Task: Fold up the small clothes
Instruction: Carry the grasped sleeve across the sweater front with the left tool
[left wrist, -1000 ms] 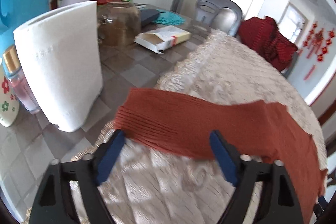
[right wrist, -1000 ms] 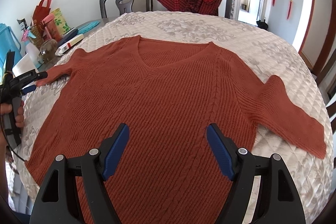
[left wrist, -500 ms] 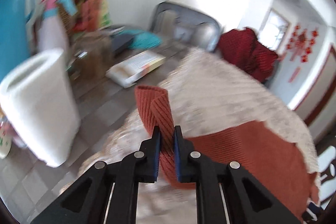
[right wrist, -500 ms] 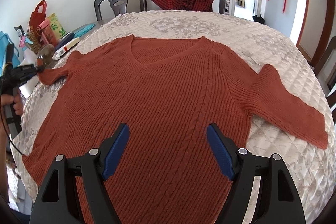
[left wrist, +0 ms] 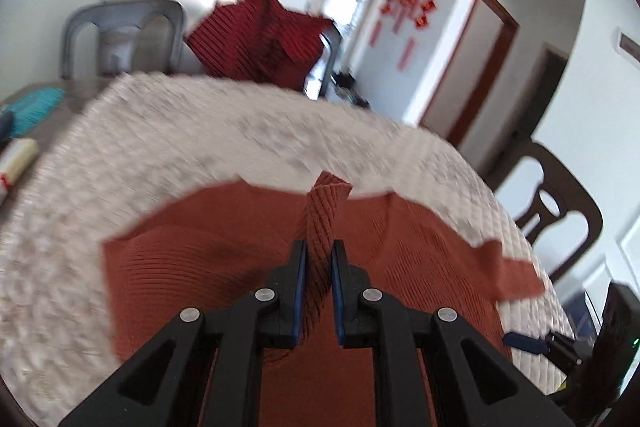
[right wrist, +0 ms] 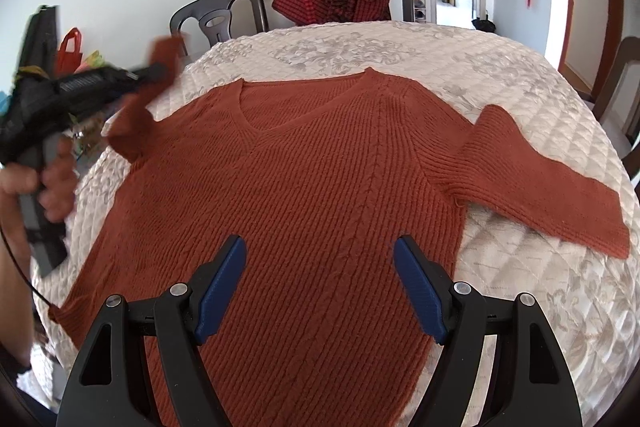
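In the left wrist view the whole table cover [left wrist: 168,163] beyond the claw is smeared by motion, its quilting unreadable, and the sweater [left wrist: 400,251] beneath the claw is soft-edged. The pinched sleeve cuff [left wrist: 326,211] hides its own lower part between the blue pads. To the far left of that claw, small things at the picture's edge are too blurred to name. From the right wrist view, the left gripper [right wrist: 160,71] and the hand [right wrist: 48,183] holding it are blurred; the sweater's hem runs under the right claw, out of the picture.
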`<state>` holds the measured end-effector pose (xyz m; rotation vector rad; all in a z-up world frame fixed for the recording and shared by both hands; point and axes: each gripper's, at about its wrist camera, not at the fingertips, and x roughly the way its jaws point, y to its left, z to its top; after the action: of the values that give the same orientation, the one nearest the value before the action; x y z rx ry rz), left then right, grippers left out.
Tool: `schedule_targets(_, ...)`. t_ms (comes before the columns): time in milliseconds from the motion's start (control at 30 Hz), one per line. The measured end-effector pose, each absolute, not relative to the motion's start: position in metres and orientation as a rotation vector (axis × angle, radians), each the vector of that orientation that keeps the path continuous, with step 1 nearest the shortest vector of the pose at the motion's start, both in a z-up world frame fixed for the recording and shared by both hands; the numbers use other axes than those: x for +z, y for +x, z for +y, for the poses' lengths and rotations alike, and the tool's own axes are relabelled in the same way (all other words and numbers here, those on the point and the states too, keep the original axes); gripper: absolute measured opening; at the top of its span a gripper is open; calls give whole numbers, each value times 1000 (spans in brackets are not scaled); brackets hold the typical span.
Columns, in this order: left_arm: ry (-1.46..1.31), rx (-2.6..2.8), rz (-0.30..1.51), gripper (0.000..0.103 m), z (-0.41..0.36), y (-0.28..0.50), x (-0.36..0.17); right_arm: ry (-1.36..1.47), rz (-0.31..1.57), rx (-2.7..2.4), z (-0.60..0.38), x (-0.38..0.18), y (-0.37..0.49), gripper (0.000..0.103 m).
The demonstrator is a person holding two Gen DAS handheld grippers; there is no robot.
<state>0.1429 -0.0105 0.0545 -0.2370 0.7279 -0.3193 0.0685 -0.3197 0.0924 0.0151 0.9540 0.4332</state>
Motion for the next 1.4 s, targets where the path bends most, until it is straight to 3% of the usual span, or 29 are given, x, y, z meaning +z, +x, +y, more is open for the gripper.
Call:
schedule_targets(133,-211,-372,821,18,-32,144,31,50,961,437,-325,91,71,76)
schedule_targets(267,-259,-411,750,44,-15,119,48,97,964,468,-327,93,75,76)
schedule_targets(333,-266,-386,688,48,1,106,61,119,962,497,-323,95,79,76)
schedule_targets(733,-257,-23,716,48,103,105,47,152,1025,601,-265,81,145,47)
schedule_targets(867,-247,-66,740,38,98,117,39,139,1087,581,-252,65,167,40)
schedule_targets(967,-220,-112,760,26,89,127,32,116,1085,569,-248,65,172,22)
schedule_targets(1000,-214,-119,768,25,87,131,29,112,1086,569,-247,65,173,4)
schedule_targets(1267,-179,-139,786,22,81,153,20,150,978,615,-247,94,184,4)
schedule_targets(1400,-196,-137,815,22,86,160,13,157,1031,587,-250,76,204,4)
